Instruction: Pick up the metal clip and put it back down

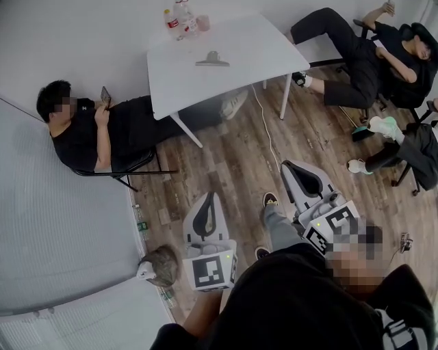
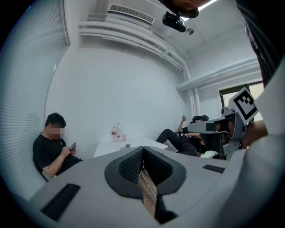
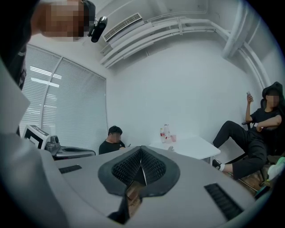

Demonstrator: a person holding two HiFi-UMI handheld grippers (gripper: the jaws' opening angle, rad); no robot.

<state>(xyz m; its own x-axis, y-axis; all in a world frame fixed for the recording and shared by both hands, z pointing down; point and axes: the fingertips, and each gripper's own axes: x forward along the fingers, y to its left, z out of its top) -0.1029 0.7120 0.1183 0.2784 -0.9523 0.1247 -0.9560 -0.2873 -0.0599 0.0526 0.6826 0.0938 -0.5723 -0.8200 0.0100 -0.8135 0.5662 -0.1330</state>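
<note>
The metal clip [image 1: 212, 60] lies flat on the white table [image 1: 239, 75] at the far side of the room, well ahead of both grippers. From the left gripper view the clip [image 2: 128, 145] is a small shape on the table top, and from the right gripper view the clip [image 3: 170, 148] shows just past the jaws. My left gripper [image 1: 207, 199] is held over the wooden floor, its jaws shut with nothing between them. To its right, my right gripper [image 1: 287, 165] is likewise shut and holds nothing. Both point toward the table.
Bottles [image 1: 179, 20] and a pink cup [image 1: 202, 22] stand at the table's back edge. One person [image 1: 82, 130] sits on a chair left of the table, another [image 1: 369, 61] reclines at the right. A white cable [image 1: 270, 137] runs across the floor. Blinds [image 1: 55, 225] line the left side.
</note>
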